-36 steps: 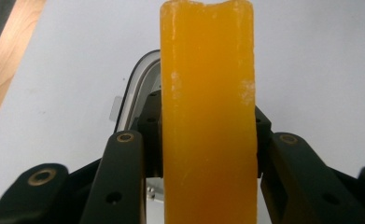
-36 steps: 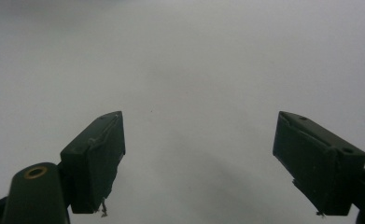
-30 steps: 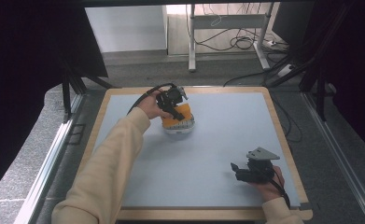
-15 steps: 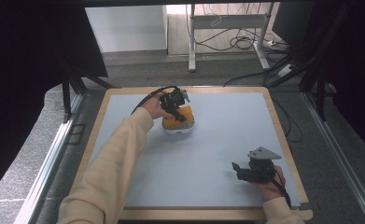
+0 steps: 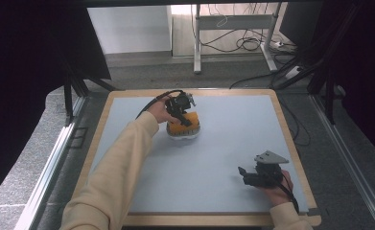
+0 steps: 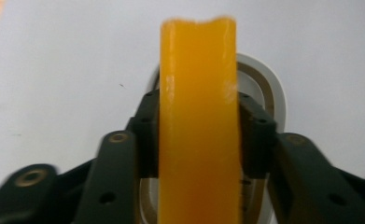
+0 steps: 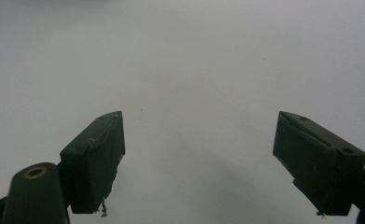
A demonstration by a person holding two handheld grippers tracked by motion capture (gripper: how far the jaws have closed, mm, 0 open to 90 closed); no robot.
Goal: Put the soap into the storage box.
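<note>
Orange block (image 6: 199,126) sits upright in a white dish (image 5: 183,134) at eleven o'clock on the table (image 5: 233,143) — the left gripper (image 5: 184,114) has sunk, jaws just easing though pads remain against it; release seems near. Right gripper (image 5: 252,176) idles gaping, empty, at five o'clock.

Cream sleeve (image 5: 113,177); black tongs (image 7: 199,163) with brass rivets, trailing black cables.

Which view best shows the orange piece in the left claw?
Left gripper view: the orange piece stands upright between the pads of the left claw, over a white dish. The high view shows it small, partly covered by that claw. The right gripper view faces bare table.
</note>
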